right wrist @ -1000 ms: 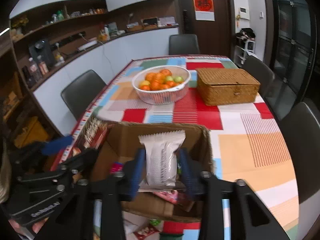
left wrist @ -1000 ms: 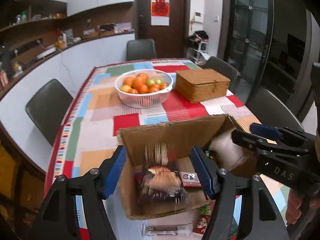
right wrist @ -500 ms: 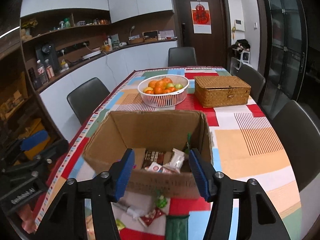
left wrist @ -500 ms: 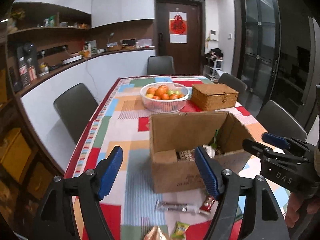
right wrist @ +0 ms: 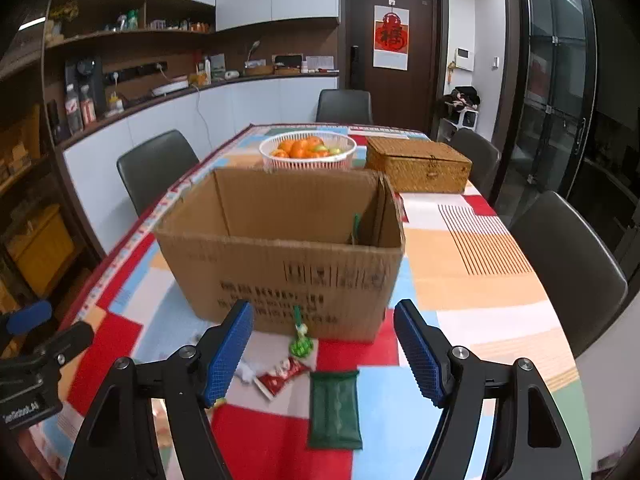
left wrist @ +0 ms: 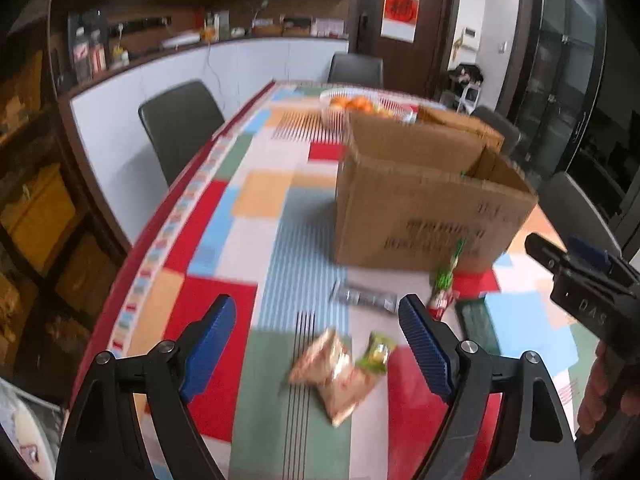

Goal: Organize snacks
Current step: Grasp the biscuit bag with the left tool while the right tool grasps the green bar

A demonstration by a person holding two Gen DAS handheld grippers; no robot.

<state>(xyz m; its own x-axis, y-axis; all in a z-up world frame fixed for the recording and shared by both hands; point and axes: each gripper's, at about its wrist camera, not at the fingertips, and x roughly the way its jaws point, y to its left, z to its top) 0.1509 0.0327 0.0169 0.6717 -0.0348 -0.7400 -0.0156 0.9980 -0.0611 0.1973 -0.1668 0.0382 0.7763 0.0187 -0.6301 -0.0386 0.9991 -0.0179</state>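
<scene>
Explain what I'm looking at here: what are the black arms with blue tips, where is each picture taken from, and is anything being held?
There is no robot. A person holds a two-finger gripper in each hand, and each has a fisheye camera looking out along its fingers. One picture comes from the left gripper, the other from the right gripper. The blue tips are their pads. Both sets of jaws have just been opening and stand open with nothing between them.

On the patchwork tablecloth stands an open cardboard box. In front of it lie loose snacks: a dark green packet, a red sachet, two tan bags and a small green one. Behind it stand a fruit basket and a wicker box.
</scene>
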